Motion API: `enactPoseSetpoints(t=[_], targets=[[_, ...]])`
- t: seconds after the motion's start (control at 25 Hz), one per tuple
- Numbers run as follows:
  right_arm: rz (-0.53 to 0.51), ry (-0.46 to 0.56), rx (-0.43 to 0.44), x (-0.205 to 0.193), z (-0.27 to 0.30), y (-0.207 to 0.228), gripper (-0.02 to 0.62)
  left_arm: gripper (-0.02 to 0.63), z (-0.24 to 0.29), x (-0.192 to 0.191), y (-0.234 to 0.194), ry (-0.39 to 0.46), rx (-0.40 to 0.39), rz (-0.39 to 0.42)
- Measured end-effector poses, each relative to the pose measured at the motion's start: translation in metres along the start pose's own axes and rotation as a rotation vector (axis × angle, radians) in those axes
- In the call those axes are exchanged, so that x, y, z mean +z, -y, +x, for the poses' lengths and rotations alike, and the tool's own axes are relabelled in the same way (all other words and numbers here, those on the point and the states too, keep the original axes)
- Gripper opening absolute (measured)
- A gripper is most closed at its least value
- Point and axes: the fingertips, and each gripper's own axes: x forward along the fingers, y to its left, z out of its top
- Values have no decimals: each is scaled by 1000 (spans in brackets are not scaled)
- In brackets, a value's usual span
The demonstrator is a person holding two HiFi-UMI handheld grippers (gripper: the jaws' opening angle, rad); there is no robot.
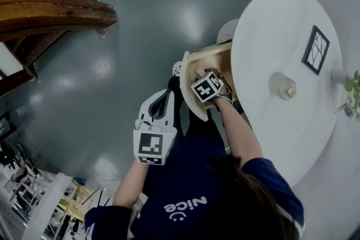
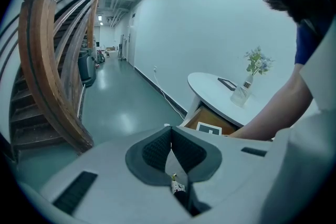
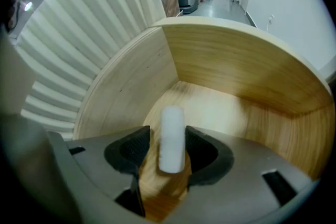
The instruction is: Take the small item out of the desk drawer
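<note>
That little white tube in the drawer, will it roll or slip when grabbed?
The white tube looks round and smooth, so it may roll across the wooden drawer if nudged. It seems small and probably light. The fingers flank its sides, so pinching should steady it.

The desk drawer (image 1: 202, 64), of pale wood with curved walls, is seen pulled out from under the round white worktop (image 1: 281, 36). The small item (image 3: 171, 139), a short white cylinder, is laid flat on its floor, between the right tool's (image 3: 167, 138) parted jaws.
</note>
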Motion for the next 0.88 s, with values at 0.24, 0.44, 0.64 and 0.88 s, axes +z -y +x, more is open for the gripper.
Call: enactPoseSetpoints(t=[0.24,0.44,0.64,0.88], targets=[[-30,-4,-8,0,6,1,230,5,-1,-7,1,-15,-1,-10],[-40,-2,-49,0,7,8,183,5,-1,-12,0,-24,-4,-22],[-67,-2,-71,-3,8,12,150,5,1,-14,3,-30,-5,-15],[26,28,-54,3,1,11,137,5,0,-12,3,-33,-6,-6]])
